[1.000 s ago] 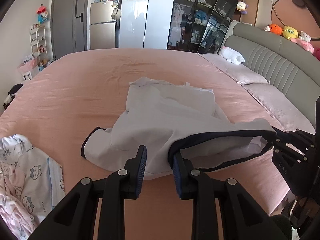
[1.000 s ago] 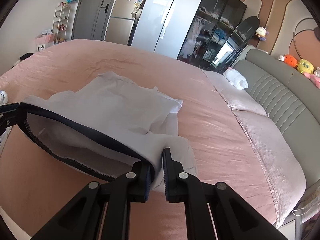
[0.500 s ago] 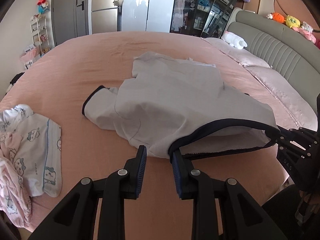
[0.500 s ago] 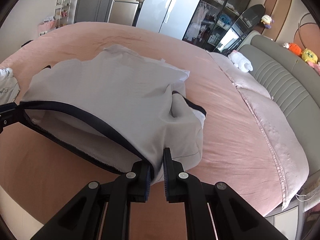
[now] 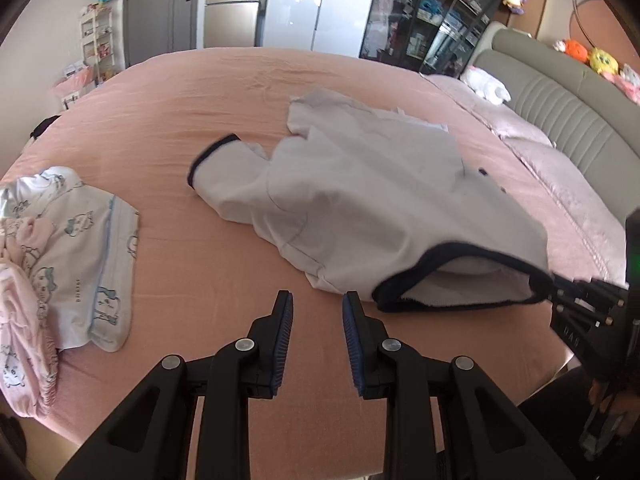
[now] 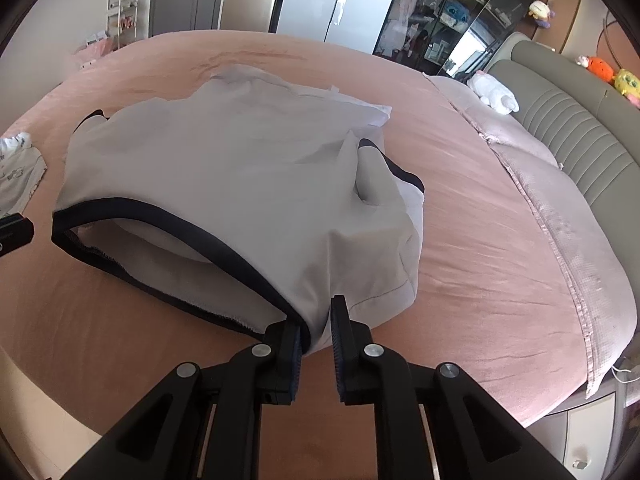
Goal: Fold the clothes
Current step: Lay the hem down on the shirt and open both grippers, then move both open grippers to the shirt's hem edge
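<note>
Laying-out step: right gripper [image 6: 314,330] pinching grey top [image 5: 360,200] hem; left gripper [image 5: 316,332] hanging open, needing regrasp.

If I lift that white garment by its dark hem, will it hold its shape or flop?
Probably flop: the garment sags between its held hem corner and the bed, and the hem droops in a curve. It looks light and thin, judging by soft wrinkles. The right hand-held gripper has only a small fold between its fingers, so it may slip.
</note>
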`<move>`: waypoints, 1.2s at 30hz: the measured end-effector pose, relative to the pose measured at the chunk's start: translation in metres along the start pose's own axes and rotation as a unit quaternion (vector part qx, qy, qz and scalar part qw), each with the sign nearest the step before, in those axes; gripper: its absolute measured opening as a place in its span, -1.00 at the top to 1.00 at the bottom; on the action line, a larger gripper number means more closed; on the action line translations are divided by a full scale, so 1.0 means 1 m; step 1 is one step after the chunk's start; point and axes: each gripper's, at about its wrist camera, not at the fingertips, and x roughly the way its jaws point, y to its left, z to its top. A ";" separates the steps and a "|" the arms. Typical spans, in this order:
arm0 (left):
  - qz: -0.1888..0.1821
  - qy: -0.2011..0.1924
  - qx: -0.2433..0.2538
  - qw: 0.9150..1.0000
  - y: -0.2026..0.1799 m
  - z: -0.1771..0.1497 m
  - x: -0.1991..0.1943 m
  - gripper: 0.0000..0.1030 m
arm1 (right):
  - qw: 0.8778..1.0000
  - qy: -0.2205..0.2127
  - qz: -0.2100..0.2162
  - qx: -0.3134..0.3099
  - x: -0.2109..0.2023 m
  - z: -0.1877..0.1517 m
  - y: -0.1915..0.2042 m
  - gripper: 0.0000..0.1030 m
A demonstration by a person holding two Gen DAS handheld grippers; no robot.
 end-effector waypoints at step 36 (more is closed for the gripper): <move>-0.002 -0.102 0.047 0.994 -0.050 0.067 -0.041 -0.41 | 0.983 -0.115 0.032 0.138 -0.095 0.036 -0.067 -0.27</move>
